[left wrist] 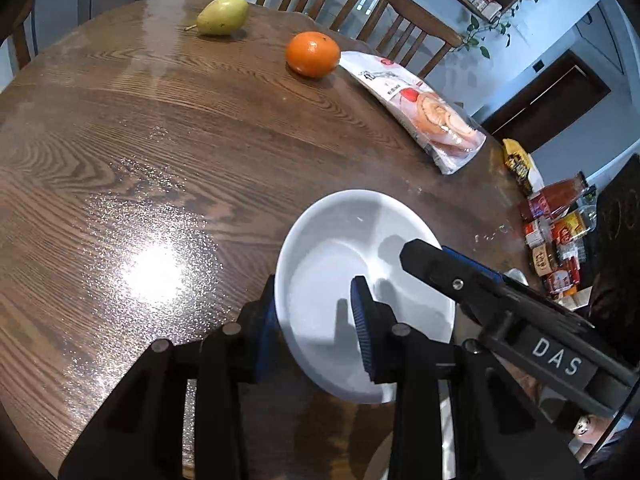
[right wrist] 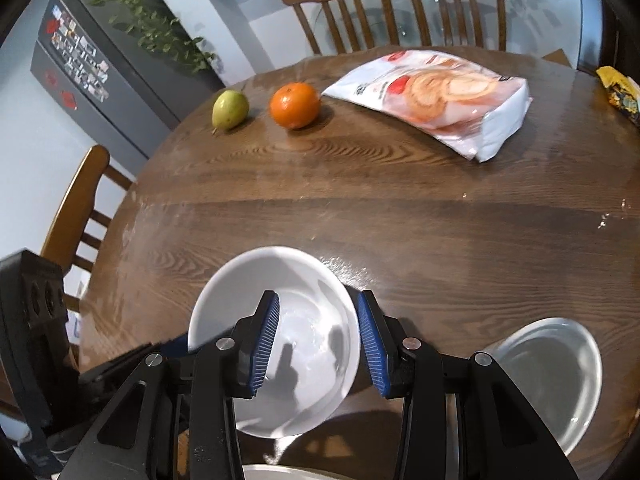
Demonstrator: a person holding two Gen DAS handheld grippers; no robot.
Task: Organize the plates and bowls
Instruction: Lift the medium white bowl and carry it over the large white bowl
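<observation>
With both grippers, left gripper (left wrist: 320,328) and right gripper (right wrist: 320,344), clamped on one white bowl (left wrist: 360,280)'s rim, uneven pulling could twist it loose onto the table (left wrist: 140,140).

pear (right wrist: 230,110) left of orange (right wrist: 295,105), packet (right wrist: 436,98) right

White bowl (left wrist: 340,264); orange (left wrist: 312,54) orange; pear (left wrist: 222,15) yellow-green; table (left wrist: 120,140) brown (wood-grained).

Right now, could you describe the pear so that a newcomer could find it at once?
Start at the round wooden table and look to its far side, near the dark fridge. Two fruits sit there beside a white snack bag. The pear is the yellow-green, tapered one with a stem, lying next to the round orange.
</observation>
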